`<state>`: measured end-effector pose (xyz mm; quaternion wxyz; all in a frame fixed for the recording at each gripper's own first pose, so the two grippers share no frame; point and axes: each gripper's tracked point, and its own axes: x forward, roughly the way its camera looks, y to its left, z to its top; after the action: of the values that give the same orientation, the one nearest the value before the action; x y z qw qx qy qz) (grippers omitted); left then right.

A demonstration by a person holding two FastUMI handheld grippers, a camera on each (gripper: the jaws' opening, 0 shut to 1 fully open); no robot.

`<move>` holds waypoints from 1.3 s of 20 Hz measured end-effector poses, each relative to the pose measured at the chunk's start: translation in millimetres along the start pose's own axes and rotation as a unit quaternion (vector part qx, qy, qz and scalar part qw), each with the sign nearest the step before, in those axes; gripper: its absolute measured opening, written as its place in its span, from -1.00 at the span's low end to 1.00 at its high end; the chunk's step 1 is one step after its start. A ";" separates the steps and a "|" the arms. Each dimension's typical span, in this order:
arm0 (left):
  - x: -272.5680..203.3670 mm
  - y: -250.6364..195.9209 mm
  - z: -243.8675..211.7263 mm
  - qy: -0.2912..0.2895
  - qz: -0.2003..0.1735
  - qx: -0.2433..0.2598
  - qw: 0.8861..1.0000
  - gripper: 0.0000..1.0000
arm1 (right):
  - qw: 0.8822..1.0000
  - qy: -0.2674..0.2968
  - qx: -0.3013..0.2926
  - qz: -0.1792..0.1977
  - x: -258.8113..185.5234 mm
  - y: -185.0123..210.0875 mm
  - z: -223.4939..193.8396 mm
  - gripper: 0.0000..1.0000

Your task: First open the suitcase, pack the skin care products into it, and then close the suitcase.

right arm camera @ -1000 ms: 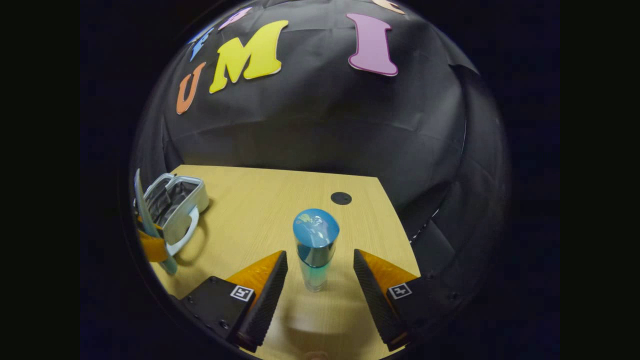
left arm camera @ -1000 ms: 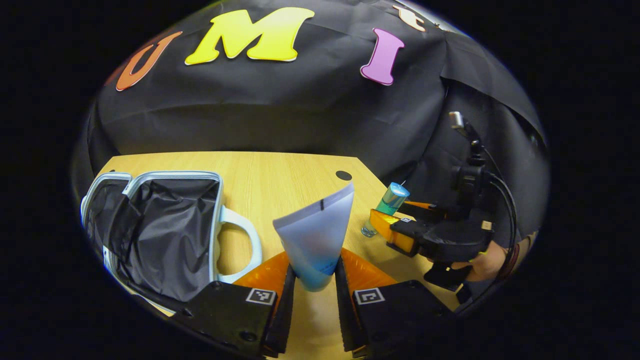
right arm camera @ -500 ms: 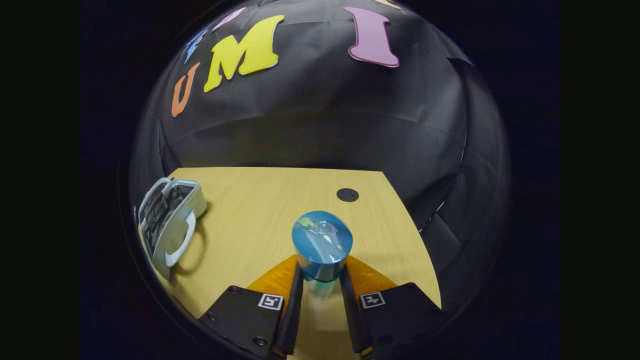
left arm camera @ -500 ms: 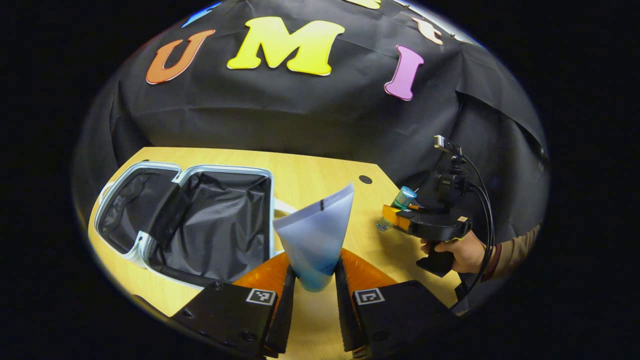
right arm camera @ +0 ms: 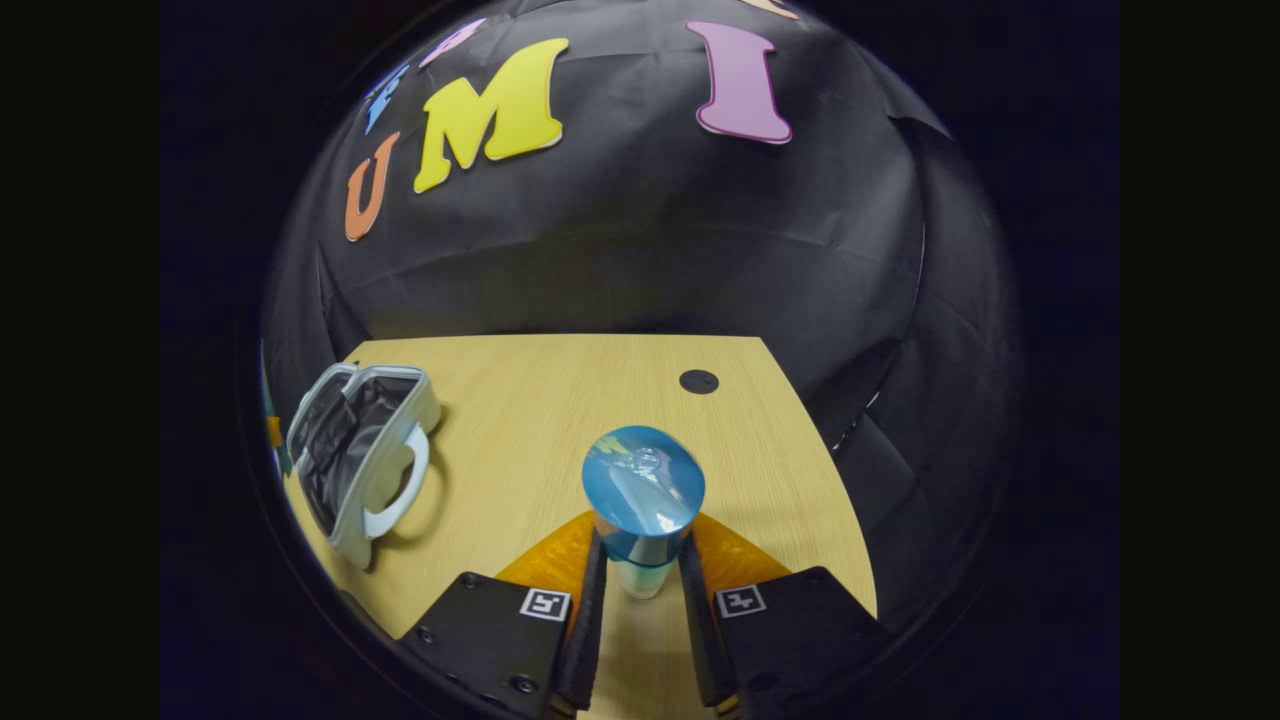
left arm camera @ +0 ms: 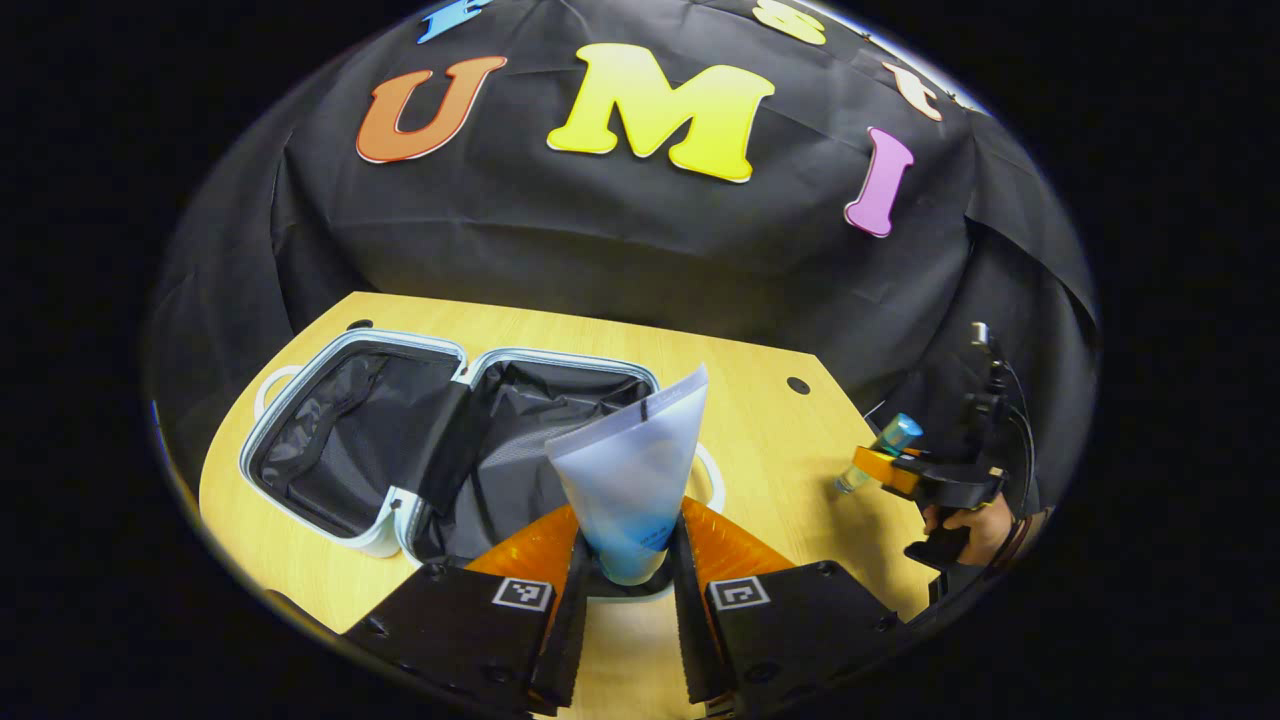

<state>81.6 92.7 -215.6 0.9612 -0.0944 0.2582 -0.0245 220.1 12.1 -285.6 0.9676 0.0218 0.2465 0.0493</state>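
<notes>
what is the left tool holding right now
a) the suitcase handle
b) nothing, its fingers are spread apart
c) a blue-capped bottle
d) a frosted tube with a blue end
d: in the left gripper view the left tool has both fingers pressed on the frosted tube, held above the open suitcase; the blue-capped bottle sits between the fingers of the right tool.

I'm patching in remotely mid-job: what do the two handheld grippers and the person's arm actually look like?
Each gripper, left and right, has a black body, orange wedge-shaped fingers with dark ribbed inner pads, and a square black-and-white marker tag on each finger base. Seen from the left gripper view, the right gripper has a pistol-style handle, black cables looping behind it and a mast on top. The hand holding it wears a tan sleeve.
</notes>
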 end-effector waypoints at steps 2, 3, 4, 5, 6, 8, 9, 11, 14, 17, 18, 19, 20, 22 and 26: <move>4.7 19.5 -2.7 0.018 0.008 -0.001 1.000 -0.14 | 1.000 -0.003 -0.006 -0.002 -25.4 6.9 -0.5 -0.29; 9.6 29.2 -6.5 0.031 0.011 0.000 0.999 -0.14 | 1.000 -0.005 -0.011 -0.003 -39.6 11.8 0.5 -0.29; 14.7 37.4 -10.9 0.046 0.013 0.004 0.999 -0.14 | 1.000 -0.005 -0.010 -0.003 -54.1 17.6 1.6 -0.29; 21.3 46.1 -17.6 0.066 0.017 0.010 0.998 -0.14 | 1.000 -0.004 -0.004 -0.002 -67.7 23.8 1.5 -0.29; 29.6 57.8 -24.9 0.083 0.022 0.016 0.996 -0.14 | 1.000 -0.002 0.005 -0.003 -80.6 31.1 1.5 -0.28; 46.6 75.1 -34.8 0.110 0.029 0.020 0.993 -0.14 | 1.000 -0.003 0.026 -0.006 -107.6 46.3 1.4 -0.28; 55.1 81.2 -39.5 0.122 0.029 0.016 0.992 -0.14 | 0.999 -0.006 0.031 -0.006 -120.2 55.3 1.4 -0.29; 68.1 94.1 -55.9 0.161 0.033 0.012 0.986 -0.14 | 0.999 -0.012 0.029 -0.008 -143.6 71.0 1.5 -0.29; 82.4 107.3 -73.9 0.207 0.039 0.023 0.977 -0.14 | 0.999 -0.030 0.008 -0.010 -172.9 89.8 8.2 -0.29; 92.1 109.1 -75.6 0.223 0.041 0.035 0.973 -0.14 | 0.999 -0.047 -0.003 -0.010 -195.7 103.1 14.8 -0.29; 97.8 111.7 -77.6 0.229 0.046 0.046 0.971 -0.14 | 0.999 -0.051 -0.005 -0.010 -201.7 105.7 16.8 -0.29; 100.6 113.1 -77.5 0.234 0.052 0.053 0.969 -0.14 | 0.998 -0.054 -0.006 -0.013 -205.7 107.4 17.3 -0.29; 104.2 114.5 -81.7 0.243 0.059 0.053 0.967 -0.14 | 0.998 -0.055 -0.005 -0.014 -208.8 108.6 18.4 -0.28; 108.9 116.7 -91.0 0.260 0.069 0.039 0.962 -0.14 | 0.999 -0.051 -0.001 -0.015 -214.3 111.7 16.7 -0.29; 113.9 115.8 -85.8 0.248 0.069 0.045 0.965 0.00 | 0.999 -0.047 -0.001 -0.015 -217.7 114.9 14.3 -0.29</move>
<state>137.0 180.9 -366.9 0.8695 -0.0241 0.4932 0.0076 27.1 103.0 -162.1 0.9788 0.0194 0.2012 0.0341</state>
